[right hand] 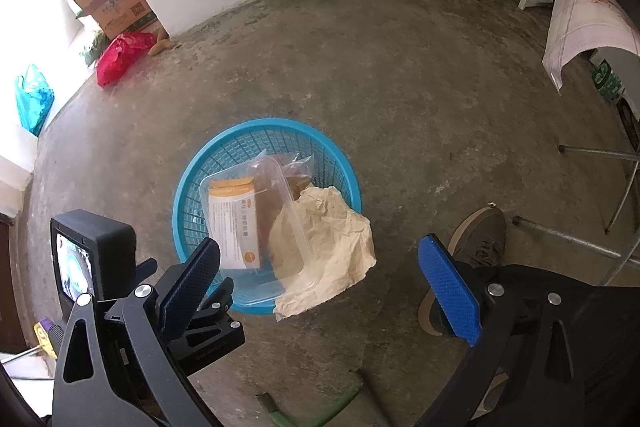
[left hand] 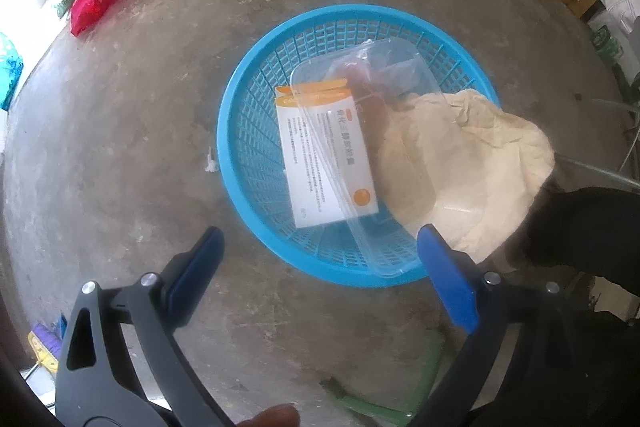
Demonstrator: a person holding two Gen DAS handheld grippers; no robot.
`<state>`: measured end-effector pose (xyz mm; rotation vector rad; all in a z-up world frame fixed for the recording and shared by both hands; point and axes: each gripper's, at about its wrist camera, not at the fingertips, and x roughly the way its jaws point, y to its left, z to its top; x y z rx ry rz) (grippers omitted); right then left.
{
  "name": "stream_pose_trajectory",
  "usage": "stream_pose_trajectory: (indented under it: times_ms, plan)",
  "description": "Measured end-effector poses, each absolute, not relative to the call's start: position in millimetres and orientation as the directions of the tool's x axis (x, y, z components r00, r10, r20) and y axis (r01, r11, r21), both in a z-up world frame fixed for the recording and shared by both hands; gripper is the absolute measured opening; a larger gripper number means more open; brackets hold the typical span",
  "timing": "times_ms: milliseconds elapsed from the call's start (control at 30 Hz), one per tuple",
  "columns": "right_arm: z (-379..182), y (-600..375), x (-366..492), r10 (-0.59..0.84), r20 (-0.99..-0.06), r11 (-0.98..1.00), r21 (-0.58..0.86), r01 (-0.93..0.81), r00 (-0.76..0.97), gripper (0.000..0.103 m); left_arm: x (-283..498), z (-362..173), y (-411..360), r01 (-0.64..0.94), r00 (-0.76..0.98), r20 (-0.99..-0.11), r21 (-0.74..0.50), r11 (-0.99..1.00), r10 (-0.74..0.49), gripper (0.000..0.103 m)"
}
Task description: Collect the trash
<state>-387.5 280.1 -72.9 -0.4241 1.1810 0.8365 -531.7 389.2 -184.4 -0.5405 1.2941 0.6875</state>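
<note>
A blue mesh basket (left hand: 256, 163) sits on the concrete floor (left hand: 120, 131), holding a white-and-orange box (left hand: 320, 155), a clear plastic tray (left hand: 384, 67) and crumpled tan paper (left hand: 480, 155) spilling over its rim at 4 o'clock. The left hand-held gripper (left hand: 320, 259) and right hand-held gripper (right hand: 320, 267) hover above, both spread wide and holding nothing. A red bag (right hand: 120, 61) lies at 10 o'clock.

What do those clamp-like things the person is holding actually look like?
Each is a black plastic gripper shaped like a big spring clamp, with triangular cut-outs in the handles and silver rivets at the joints. The left gripper and right gripper both end in flat blue textured pads. A small black camera with a lit screen rides on the left one.
</note>
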Motion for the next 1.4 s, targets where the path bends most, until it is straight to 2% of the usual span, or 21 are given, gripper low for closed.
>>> stream_pose_trajectory:
  times_ms: [1400]
  plan:
    - [-77.1,282.5,-387.0,0.327,-0.936,0.643,0.117,-0.757,0.133,0.097,-536.9,-190.4,391.4,-0.728,0.124,-0.981,0.013,0.686,0.150,0.093]
